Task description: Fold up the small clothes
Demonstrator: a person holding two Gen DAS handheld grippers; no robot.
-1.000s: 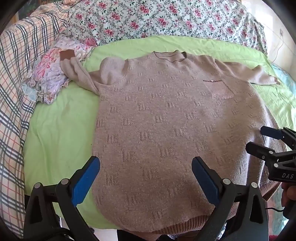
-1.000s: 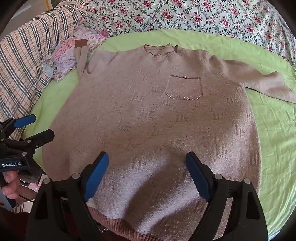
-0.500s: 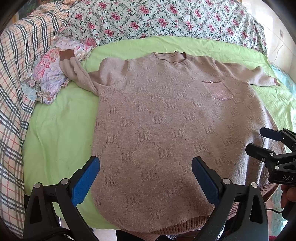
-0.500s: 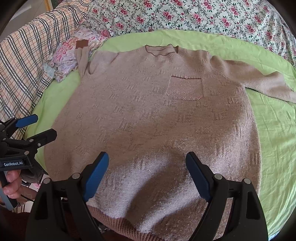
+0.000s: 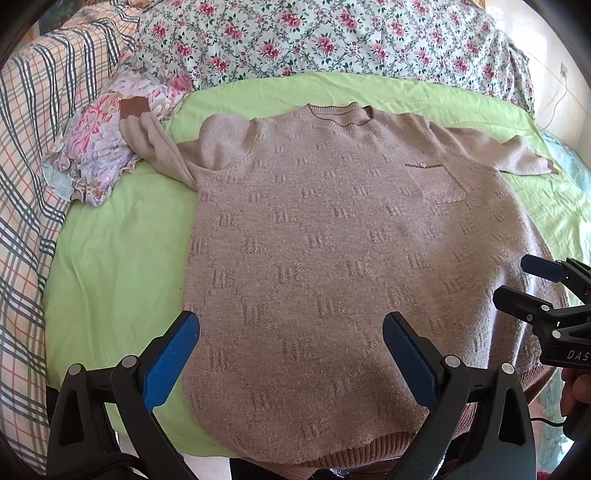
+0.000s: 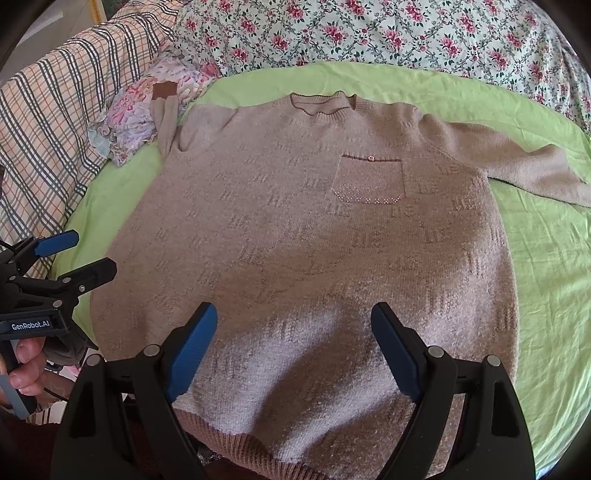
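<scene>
So the pinkish-beige knit sweater (image 5: pixel 332 258) is lying flat, front up, on the green sheet (image 5: pixel 110 258) of the bed, chest pocket (image 6: pixel 369 181) showing. 1 sleeve (image 5: pixel 155 147) flops onto a floral cloth bundle (image 5: pixel 92 155); the other sleeve (image 6: pixel 517 166) stretches out sideways. Left gripper (image 5: pixel 291 354) and right gripper (image 6: pixel 293 347) hover over the hem (image 5: pixel 362 450), jaws spread wide, gripping nothing. Floral quilt (image 6: pixel 369 33) at the back.
</scene>
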